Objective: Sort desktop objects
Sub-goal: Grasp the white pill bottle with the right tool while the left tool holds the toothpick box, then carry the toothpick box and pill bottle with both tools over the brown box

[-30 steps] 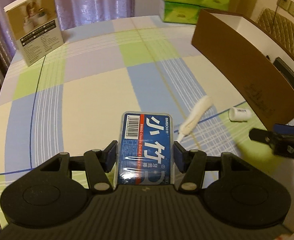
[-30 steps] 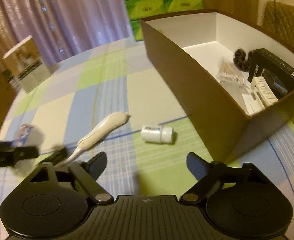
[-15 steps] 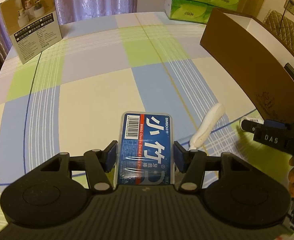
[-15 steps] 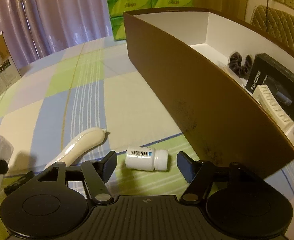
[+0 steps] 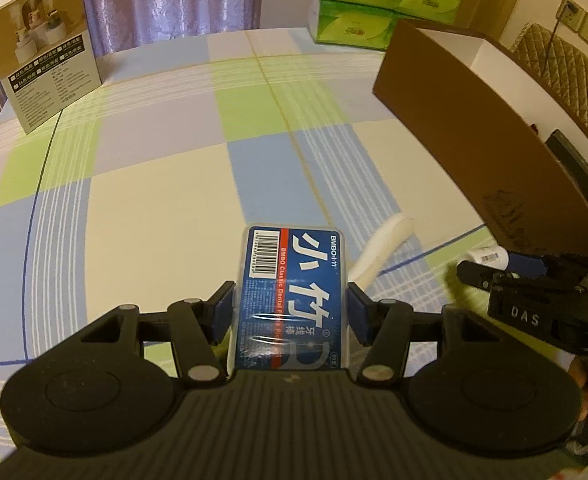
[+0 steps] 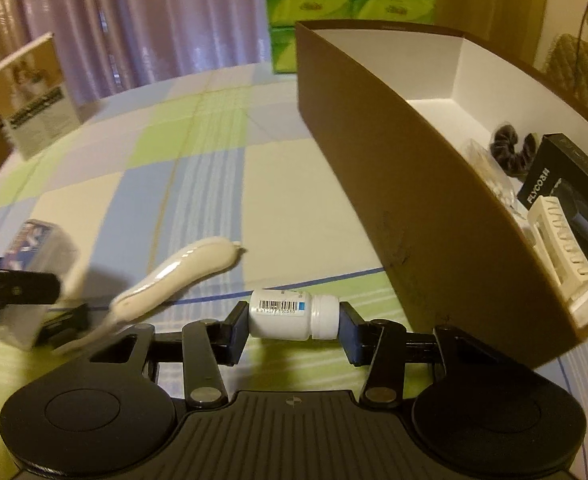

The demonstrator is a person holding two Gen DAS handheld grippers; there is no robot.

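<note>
You worked over a round table (image 5: 142, 200) covered in a checked cloth of blue, green, cream and lilac squares. Along its right side stood a long brown cardboard box (image 6: 373, 152) with a white interior, open at the top; inside it lay a black product box (image 6: 565, 184), a cream ribbed holder (image 6: 561, 248) and a dark scrunchie (image 6: 511, 150). Behind the box, at the far edge, green tissue packs (image 5: 357, 4) were stacked, and at the far left a tall printed carton (image 5: 42, 48) stood upright. On the cloth between your two tools lay a cream, elongated brush-like item (image 6: 182, 276), apart from both. Your left gripper (image 5: 290, 308) was clamped on a blue-labelled dental floss pick pack (image 5: 290, 292), the pads pressing its two long sides and the pack pointing forward above the cloth. Your right gripper (image 6: 294, 320) had its pads against both ends of a small white pill bottle (image 6: 290, 316), which lay on its side with the cap toward the right pad, close to the near corner of the cardboard box; whether it was lifted off the cloth could not be told.
</note>
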